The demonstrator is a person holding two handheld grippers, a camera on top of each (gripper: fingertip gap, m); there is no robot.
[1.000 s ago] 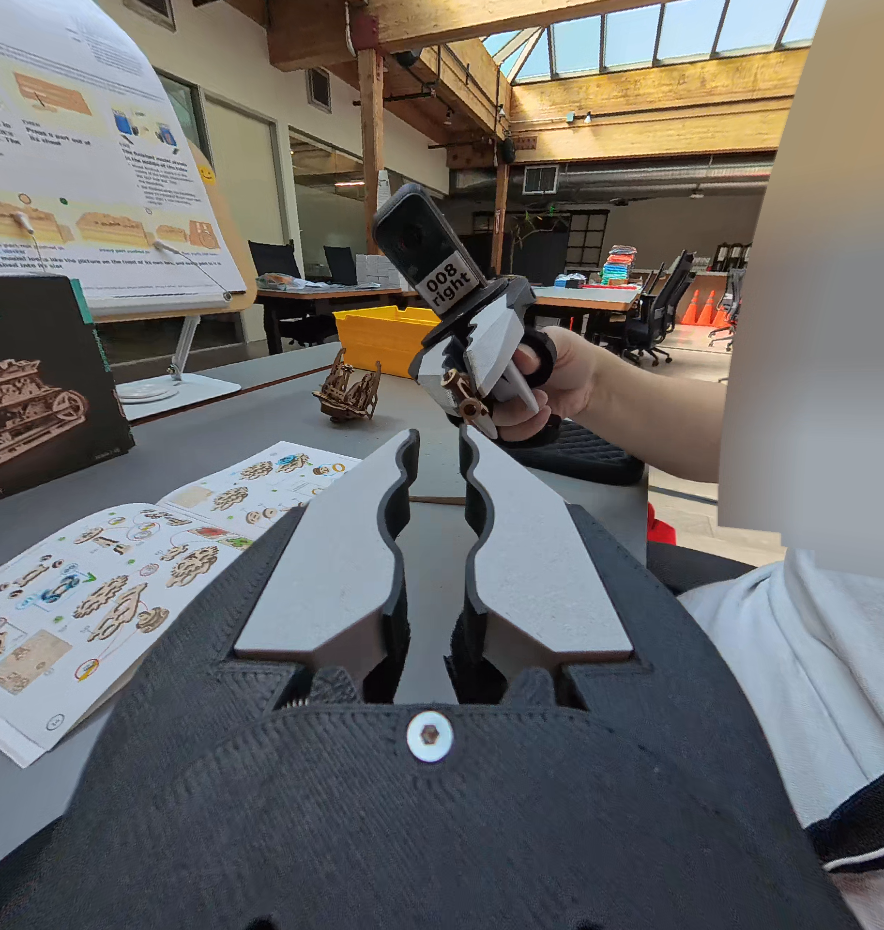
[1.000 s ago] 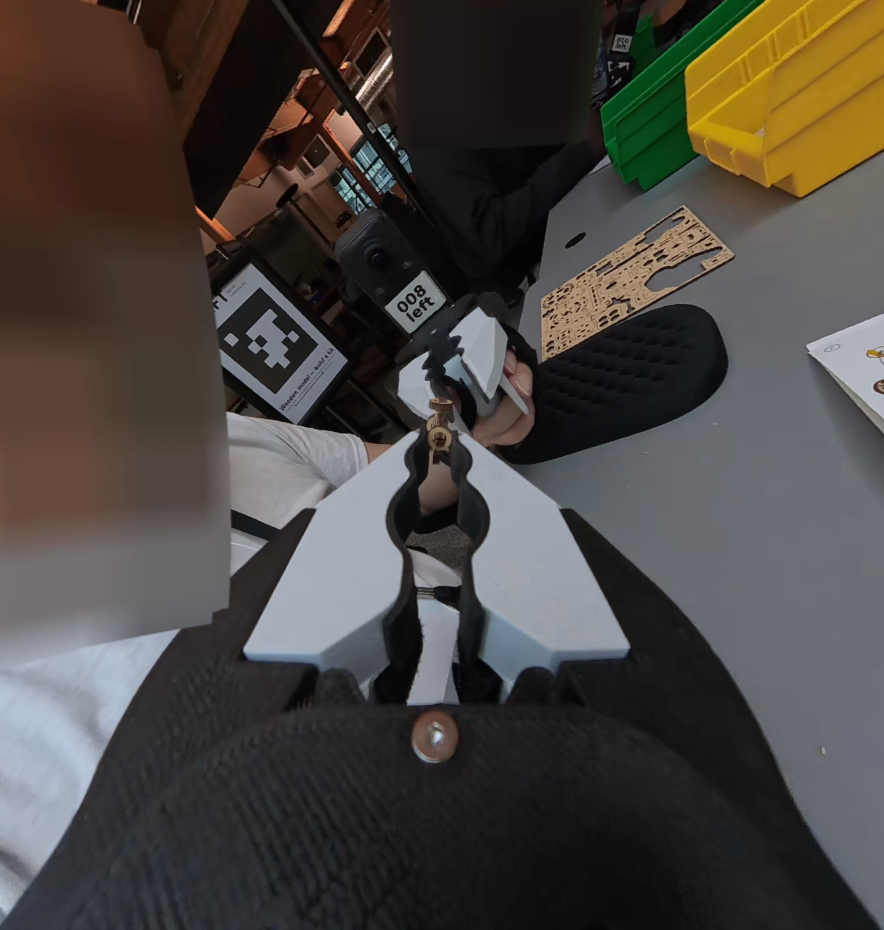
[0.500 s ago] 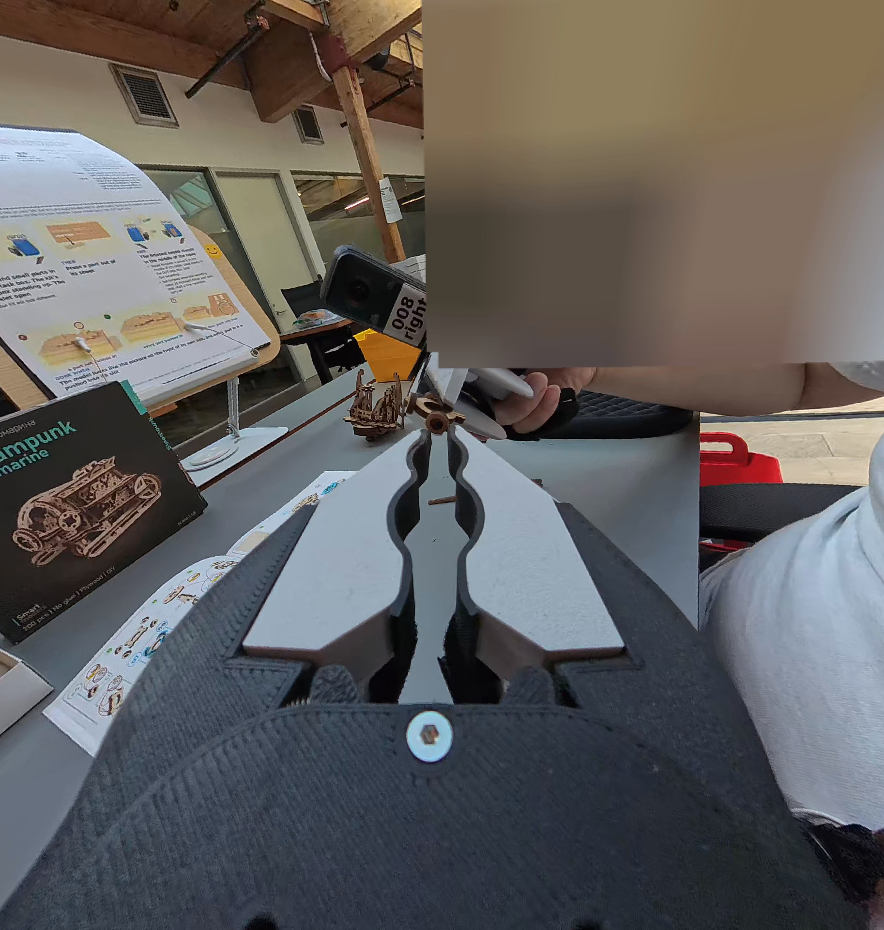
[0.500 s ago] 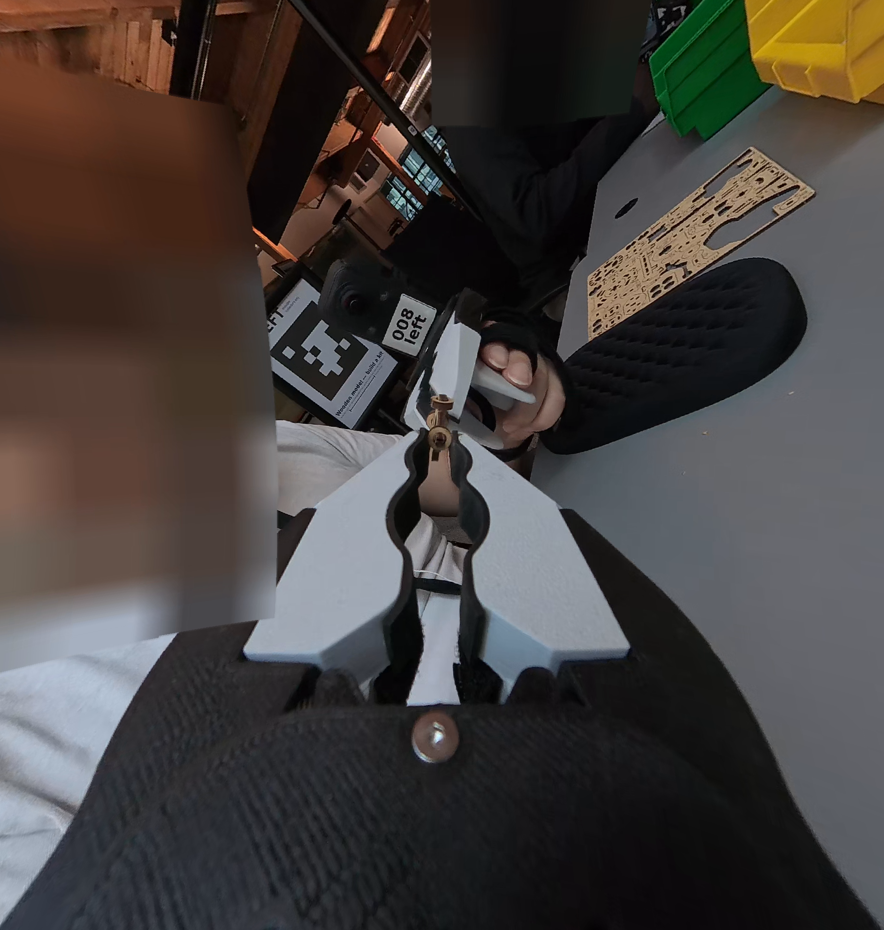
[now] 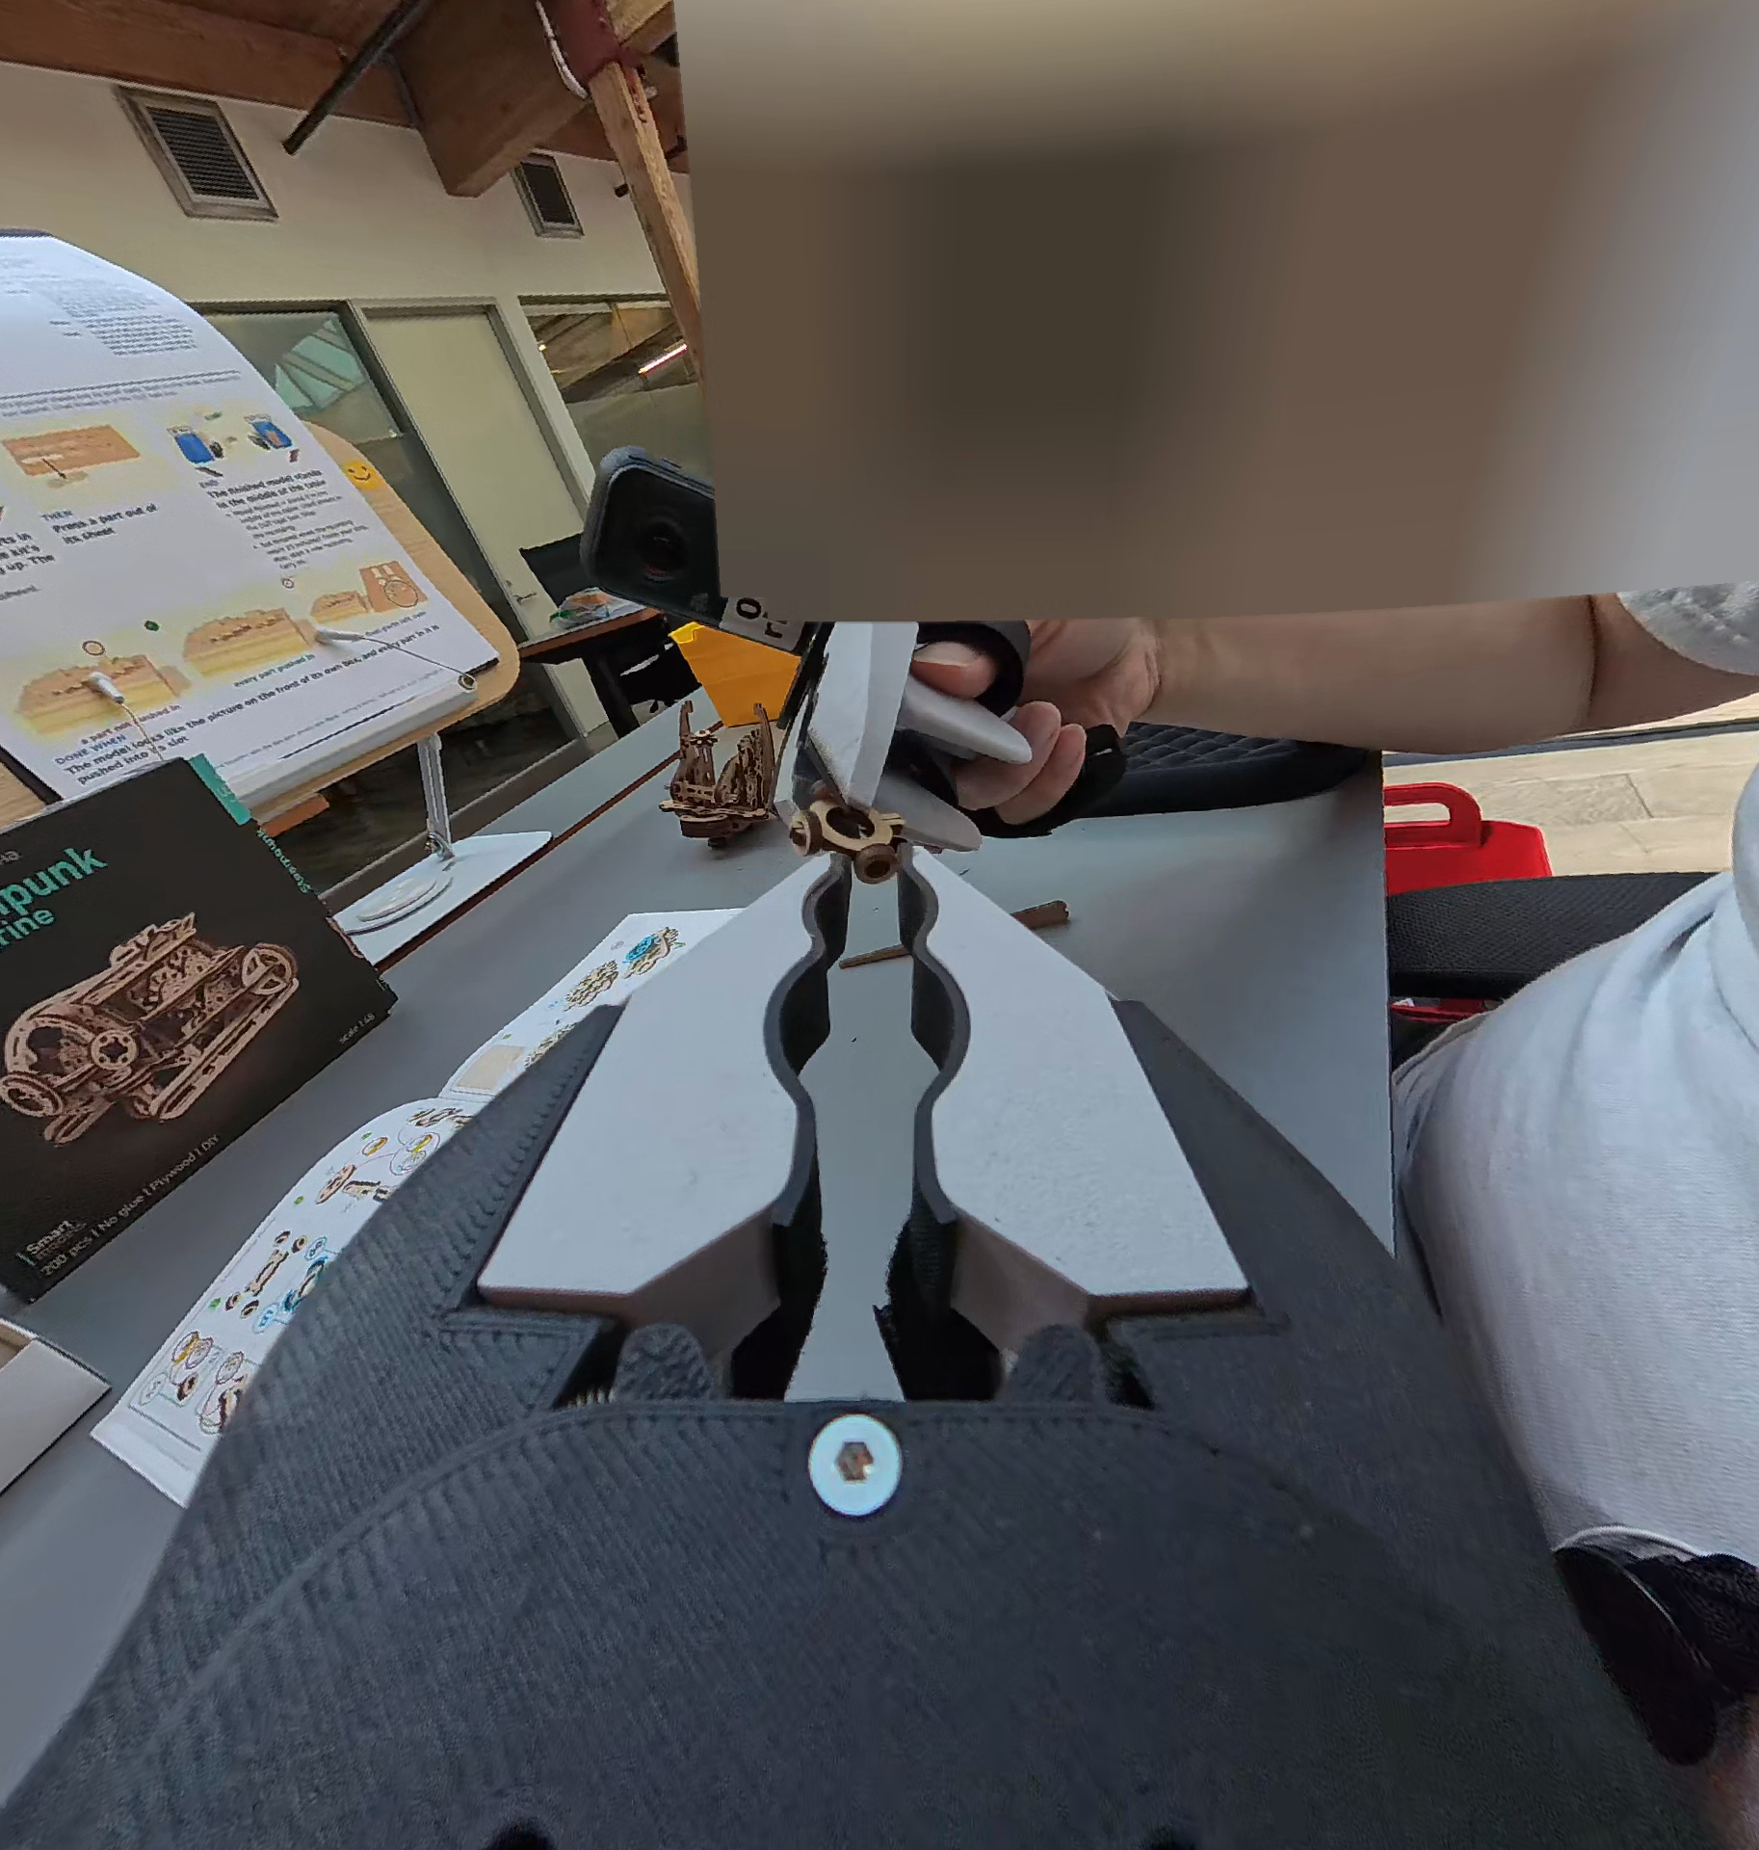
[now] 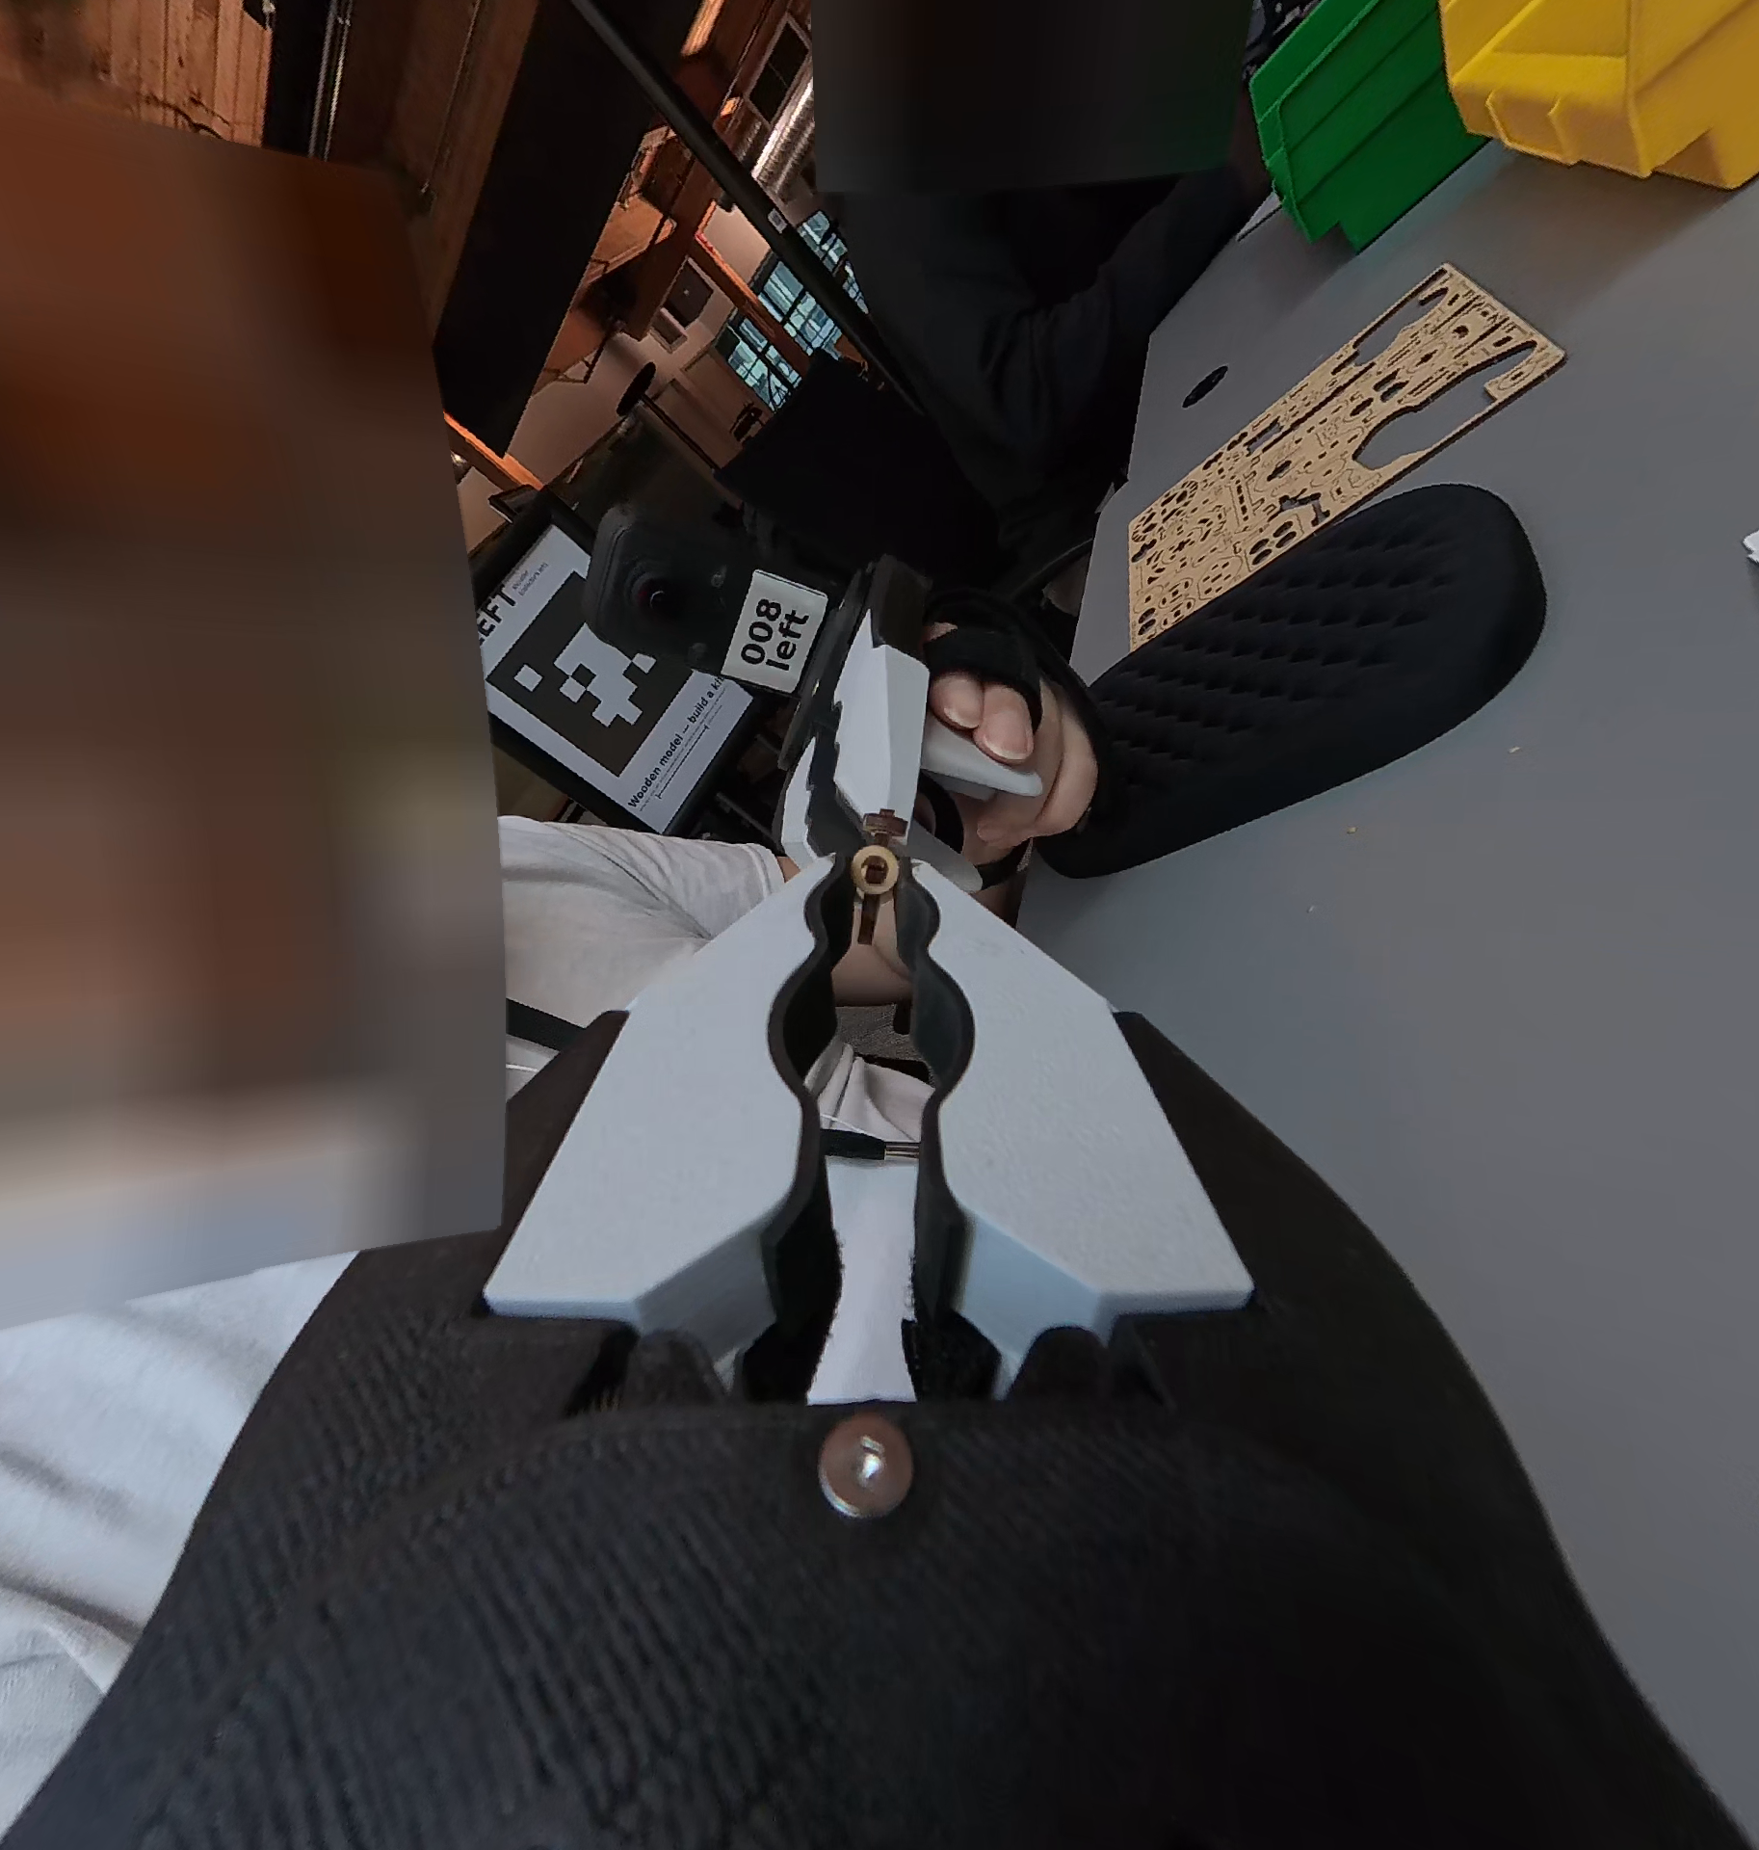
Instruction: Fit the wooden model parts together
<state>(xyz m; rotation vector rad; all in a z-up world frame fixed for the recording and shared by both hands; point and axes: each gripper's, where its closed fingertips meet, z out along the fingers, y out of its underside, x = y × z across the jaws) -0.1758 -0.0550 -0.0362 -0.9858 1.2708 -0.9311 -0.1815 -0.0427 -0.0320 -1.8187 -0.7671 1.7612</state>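
Wooden part [image 6: 872, 869] clamped at right gripper [image 6: 870, 881] tips.
Long axis toward 12 o'clock; left gripper [image 5: 867, 869] narrow, tips flanking its spoke.

An open workshop or maker space: exposed timber beams [image 5: 515, 110] at 11 o'clock, glass-walled rooms behind, yellow [image 6: 1646, 80] and green plastic parts bins [image 6: 1356, 130] on the grey surface [image 6: 1456, 1001] at 1 o'clock.

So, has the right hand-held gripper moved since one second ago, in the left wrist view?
Yes. The right hand-held gripper came toward the left hand-held gripper; its tips were beside the yellow bin, now lower.
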